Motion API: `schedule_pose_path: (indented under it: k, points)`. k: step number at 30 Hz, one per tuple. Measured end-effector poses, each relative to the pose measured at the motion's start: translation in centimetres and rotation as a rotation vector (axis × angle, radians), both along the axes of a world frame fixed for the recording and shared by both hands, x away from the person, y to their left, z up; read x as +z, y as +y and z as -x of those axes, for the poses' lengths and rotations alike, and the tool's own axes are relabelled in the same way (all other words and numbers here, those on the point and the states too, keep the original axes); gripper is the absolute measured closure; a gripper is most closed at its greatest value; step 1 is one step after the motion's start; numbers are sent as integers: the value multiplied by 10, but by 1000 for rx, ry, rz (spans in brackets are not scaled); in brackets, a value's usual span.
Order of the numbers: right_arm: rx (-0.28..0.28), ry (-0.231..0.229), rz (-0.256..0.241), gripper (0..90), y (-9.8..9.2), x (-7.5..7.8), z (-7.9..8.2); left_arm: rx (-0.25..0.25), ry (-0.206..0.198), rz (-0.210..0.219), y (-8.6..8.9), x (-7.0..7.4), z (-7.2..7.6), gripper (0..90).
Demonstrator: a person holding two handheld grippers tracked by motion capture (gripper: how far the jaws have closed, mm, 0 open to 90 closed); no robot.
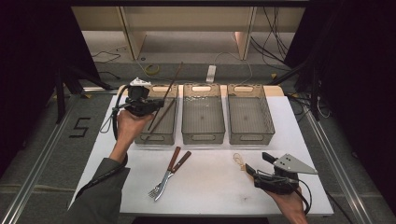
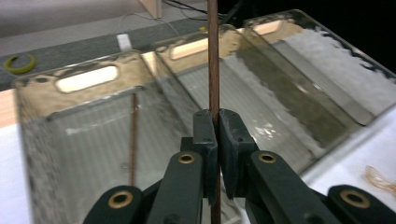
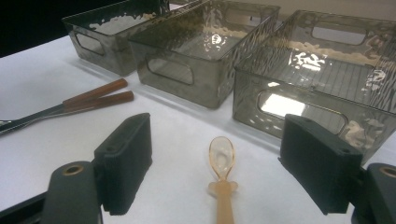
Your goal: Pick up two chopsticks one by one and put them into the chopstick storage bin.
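My left gripper (image 1: pixel 158 103) hangs over the left smoky-clear bin (image 1: pixel 156 138), shut on a brown chopstick (image 1: pixel 174 78) that slants up and away from it. Seen from the left gripper view, the jaws (image 2: pixel 218 126) pinch that chopstick (image 2: pixel 213 65) upright, and a second chopstick (image 2: pixel 134 140) lies inside the bin below. My right gripper (image 1: pixel 256 162) sits low at the table's front right, open. A small translucent orange spoon (image 3: pixel 221 157) lies on the white table between its spread jaws, also seen from above as the spoon (image 1: pixel 239 160).
Three bins stand in a row at the back: left, middle (image 1: pixel 203 136) and right (image 1: pixel 251 136). A fork and a knife with brown handles (image 1: pixel 170 173) lie crossed at the front centre. The white table's edges (image 1: pixel 322 205) drop to the floor.
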State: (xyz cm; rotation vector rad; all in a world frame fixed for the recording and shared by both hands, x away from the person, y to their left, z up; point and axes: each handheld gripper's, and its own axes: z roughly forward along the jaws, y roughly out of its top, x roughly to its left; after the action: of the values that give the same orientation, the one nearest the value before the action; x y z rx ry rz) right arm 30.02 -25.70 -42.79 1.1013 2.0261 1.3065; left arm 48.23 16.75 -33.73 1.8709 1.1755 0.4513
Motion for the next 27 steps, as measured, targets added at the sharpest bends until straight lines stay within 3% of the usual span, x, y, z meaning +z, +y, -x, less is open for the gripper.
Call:
schedule_pose_path:
  k: [6,14,27]
  points:
    - [-2,1,-3,257,0,0,0,24,-2,-22,12,-3,-14,855]
    - [-2,1,-5,257,0,0,0,56,28,-50,21,-17,-28,855]
    - [1,2,-4,257,0,0,0,82,52,-73,30,-36,-33,854]
